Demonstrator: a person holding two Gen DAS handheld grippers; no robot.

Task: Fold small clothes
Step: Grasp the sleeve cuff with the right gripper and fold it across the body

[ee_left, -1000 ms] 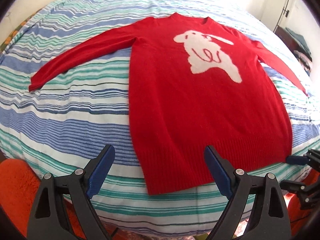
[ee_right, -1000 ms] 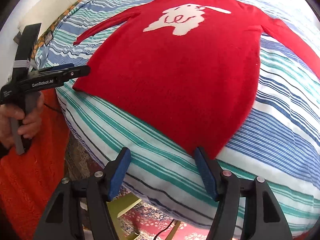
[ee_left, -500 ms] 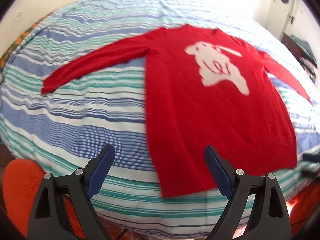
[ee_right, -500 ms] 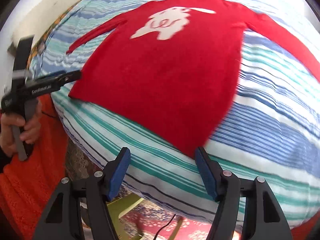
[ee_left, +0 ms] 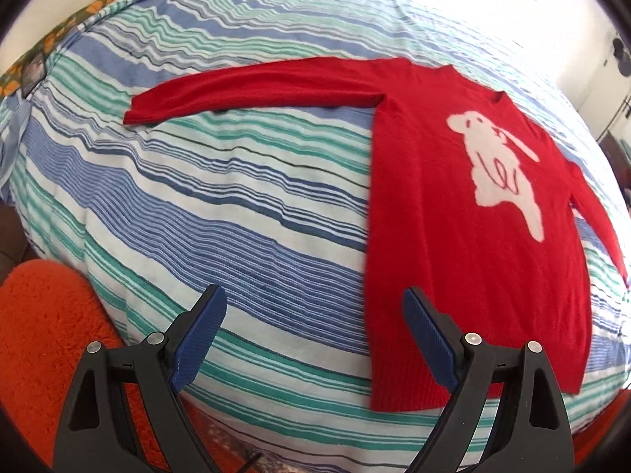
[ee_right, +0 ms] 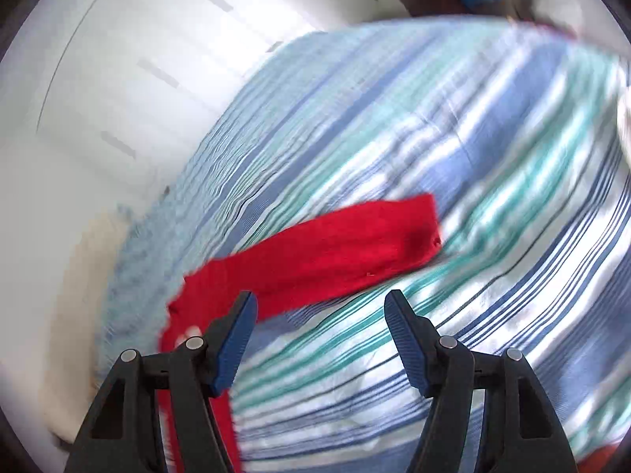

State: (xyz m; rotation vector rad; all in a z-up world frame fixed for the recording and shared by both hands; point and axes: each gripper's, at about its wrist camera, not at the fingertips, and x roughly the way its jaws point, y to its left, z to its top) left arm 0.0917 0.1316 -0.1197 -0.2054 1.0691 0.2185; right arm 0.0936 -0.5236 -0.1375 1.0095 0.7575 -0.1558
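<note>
While the sweater [ee_left: 473, 244] is laid flat, face up, on the striped bedspread [ee_left: 221, 205], both grippers are held above it with jaws spread, empty. Left gripper [ee_left: 313, 333] near the hem; right gripper [ee_right: 320, 325] over a blurred sleeve [ee_right: 315, 252].

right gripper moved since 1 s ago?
Yes. The right gripper swung from the sweater's hem to its right sleeve, judged against the striped bedspread.

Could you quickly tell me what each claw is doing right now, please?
Left claw: open, holding nothing, above the bedspread.
Right claw: open, holding nothing, near the sweater sleeve.
</note>
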